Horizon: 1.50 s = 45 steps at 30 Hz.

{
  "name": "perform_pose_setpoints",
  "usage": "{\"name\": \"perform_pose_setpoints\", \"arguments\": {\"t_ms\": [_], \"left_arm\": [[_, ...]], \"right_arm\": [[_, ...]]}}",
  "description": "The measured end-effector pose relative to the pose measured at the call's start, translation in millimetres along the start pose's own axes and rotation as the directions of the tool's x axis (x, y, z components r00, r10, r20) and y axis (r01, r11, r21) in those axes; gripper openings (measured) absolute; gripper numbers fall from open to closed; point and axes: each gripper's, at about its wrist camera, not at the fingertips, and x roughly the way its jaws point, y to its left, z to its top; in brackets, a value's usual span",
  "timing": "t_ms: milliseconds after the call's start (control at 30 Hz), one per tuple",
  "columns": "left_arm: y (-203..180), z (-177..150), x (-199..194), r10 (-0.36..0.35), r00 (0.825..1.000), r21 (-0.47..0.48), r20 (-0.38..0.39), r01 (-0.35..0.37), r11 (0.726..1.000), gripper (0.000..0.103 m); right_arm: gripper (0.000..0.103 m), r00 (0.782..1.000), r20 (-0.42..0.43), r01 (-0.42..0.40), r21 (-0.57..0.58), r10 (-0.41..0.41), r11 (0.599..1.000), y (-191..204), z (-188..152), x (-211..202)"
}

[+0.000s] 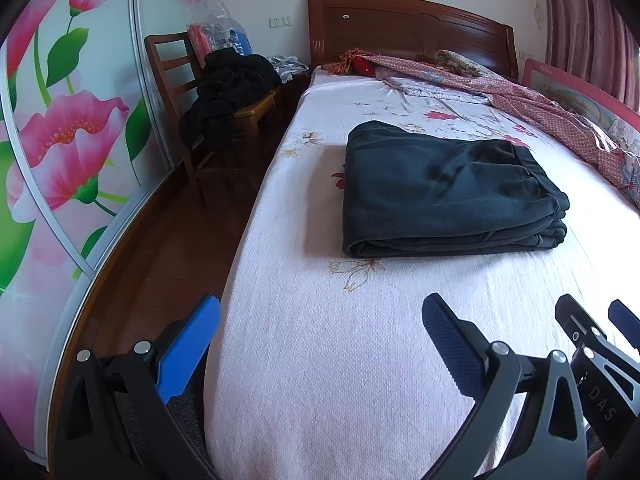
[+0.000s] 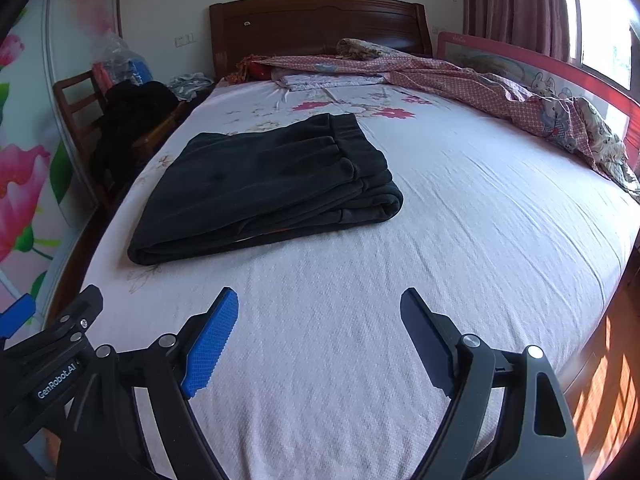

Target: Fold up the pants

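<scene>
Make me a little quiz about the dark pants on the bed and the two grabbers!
1. True or false: the pants lie folded on the bed sheet.
2. What is either hand-held gripper holding: left, right?
3. Where is the heap of black clothes? A) on the chair B) on the pillow C) on the floor

Key: 1 true; 2 nothing, both are open; 3 A.

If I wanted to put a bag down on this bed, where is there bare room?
Bare sheet lies between the folded pants and the near foot edge, and right of the pants toward the pink quilt. It is crowded at the headboard end. Both grippers, left and right, are open above the near patch.
</scene>
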Motion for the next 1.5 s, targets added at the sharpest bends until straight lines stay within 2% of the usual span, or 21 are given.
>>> {"name": "perform_pose_setpoints", "arguments": {"t_ms": [467,567,633,700,833,900,1000,1033,1100,1167,1200,1267,1367,1500], "left_arm": [[-1,-1,1,-0.003,1.000,0.003,-0.005,0.003,1.000,0.101],[0,0,1,-0.023,1.000,-0.006,-0.015,0.023,1.000,0.101],[1,4,3,-0.082,0.995,-0.020,-0.050,0.081,0.997,0.101],[2,9,4,-0.108,0.991,-0.026,-0.079,0.106,0.994,0.101],[6,16,-9,-0.206,0.978,-0.033,-0.030,0.205,0.978,0.101],[8,19,-13,-0.224,0.974,-0.041,-0.009,0.224,0.974,0.101],[11,22,-9,-0.256,0.965,-0.065,-0.051,0.252,0.965,0.101],[10,22,-7,-0.254,0.965,-0.059,-0.061,0.250,0.966,0.101],[6,21,-9,-0.207,0.977,-0.022,-0.058,0.206,0.978,0.101],[-1,20,-14,-0.102,0.994,0.044,-0.030,0.103,0.994,0.101],[-4,19,-18,-0.069,0.998,0.076,-0.011,0.069,0.995,0.101],[-4,18,-22,-0.105,0.994,0.088,-0.005,0.105,0.991,0.101],[-5,19,-24,-0.113,0.993,0.102,-0.031,0.116,0.988,0.101],[-2,18,-26,-0.066,0.998,0.093,-0.012,0.067,0.993,0.101]], "right_arm": [[0.082,1.000,-0.001,-0.007,-0.004,0.007,1.000,1,1,1],[0.082,1.000,-0.004,-0.015,0.009,0.015,1.000,0,1,-1],[0.087,0.999,-0.010,-0.038,0.021,0.039,0.999,-2,2,-1],[0.087,0.999,-0.016,-0.035,0.032,0.036,0.999,-4,1,-1],[0.087,0.999,-0.029,-0.034,0.055,0.036,0.998,-9,1,0],[0.087,0.999,-0.040,-0.031,0.061,0.034,0.998,-11,-1,2],[0.087,0.998,-0.050,-0.030,0.054,0.032,0.998,-11,-4,2],[0.087,0.998,-0.052,-0.029,0.047,0.031,0.998,-11,-4,2],[0.087,0.998,-0.057,-0.027,0.038,0.029,0.999,-11,-6,2],[0.087,0.997,-0.067,-0.031,0.038,0.033,0.999,-12,-8,3],[0.087,0.997,-0.070,-0.030,0.039,0.033,0.999,-12,-8,3],[0.087,0.997,-0.074,-0.032,0.038,0.035,0.999,-12,-8,4],[0.087,0.997,-0.075,-0.033,0.034,0.036,0.999,-11,-8,4],[0.087,0.996,-0.078,-0.036,0.034,0.038,0.999,-12,-8,5]]}}
